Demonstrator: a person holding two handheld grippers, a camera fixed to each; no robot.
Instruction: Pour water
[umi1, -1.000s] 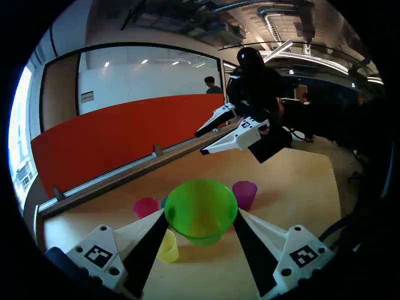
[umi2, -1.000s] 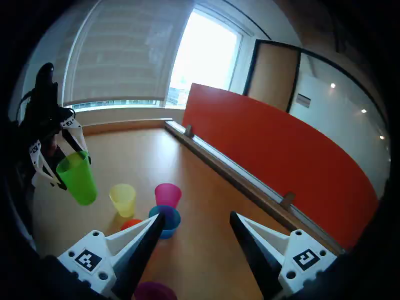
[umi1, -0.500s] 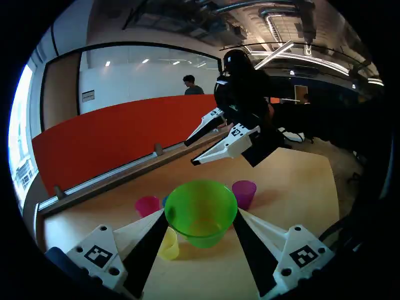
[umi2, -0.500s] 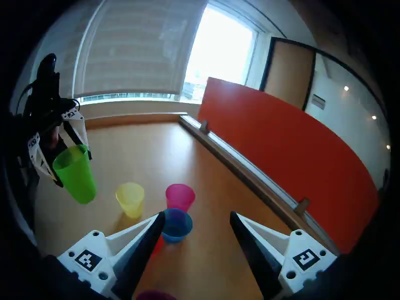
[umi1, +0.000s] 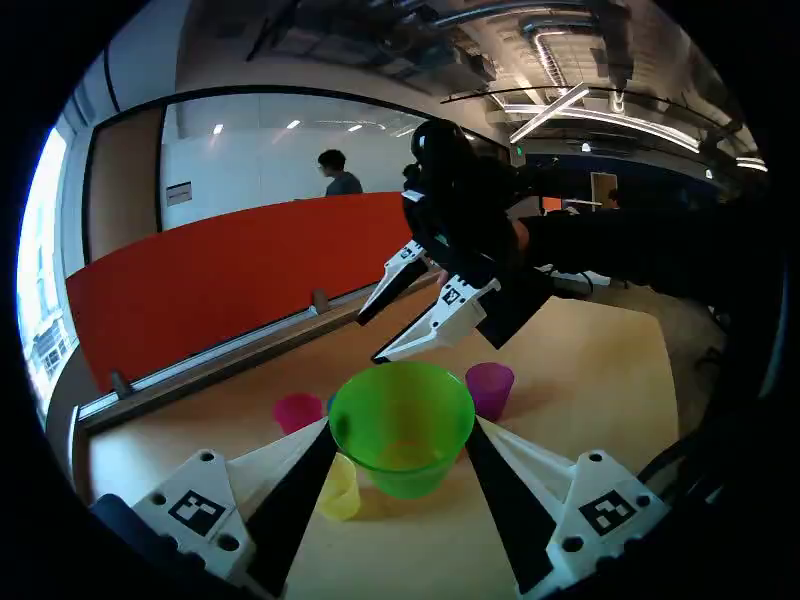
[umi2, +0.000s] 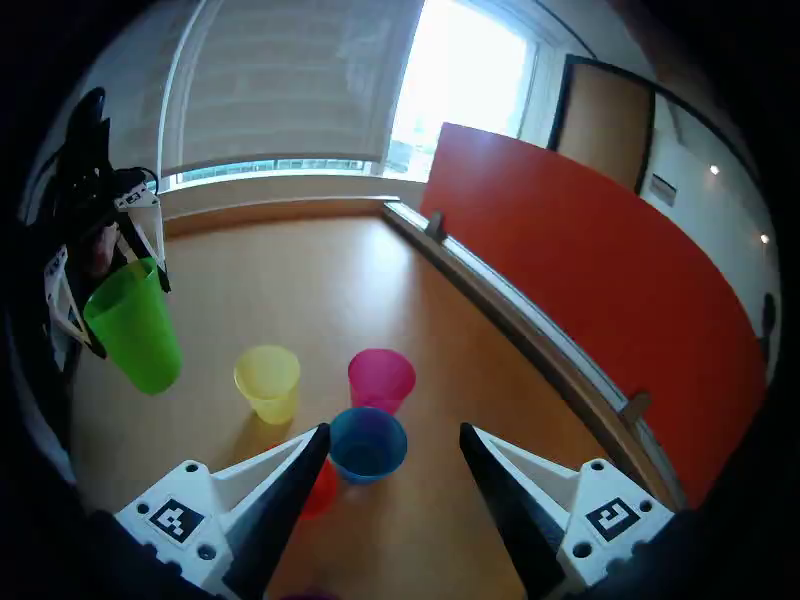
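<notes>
My left gripper (umi1: 400, 445) is shut on a green cup (umi1: 402, 425), held upright above the wooden table (umi1: 590, 370). In the right gripper view the same green cup (umi2: 135, 325) hangs at the far left in the left gripper (umi2: 103, 290). My right gripper (umi2: 390, 440) stands open, with a blue cup (umi2: 368, 443) showing just beyond its fingertips. From the left gripper view, the right gripper (umi1: 368, 340) hovers above the cups, tilted down, held by a dark-sleeved arm. No water can be made out in any cup.
On the table stand a pink cup (umi2: 381, 379), a yellow cup (umi2: 267, 381), a red cup (umi2: 322, 490) half behind my right gripper's finger, and a purple cup (umi1: 489, 388). An orange divider panel (umi2: 600, 290) runs along the table's far edge. A person (umi1: 338, 175) stands behind it.
The right gripper has swung closer over the group of cups, so the blue cup now sits nearer its fingertips. The left gripper has kept the green cup still.
</notes>
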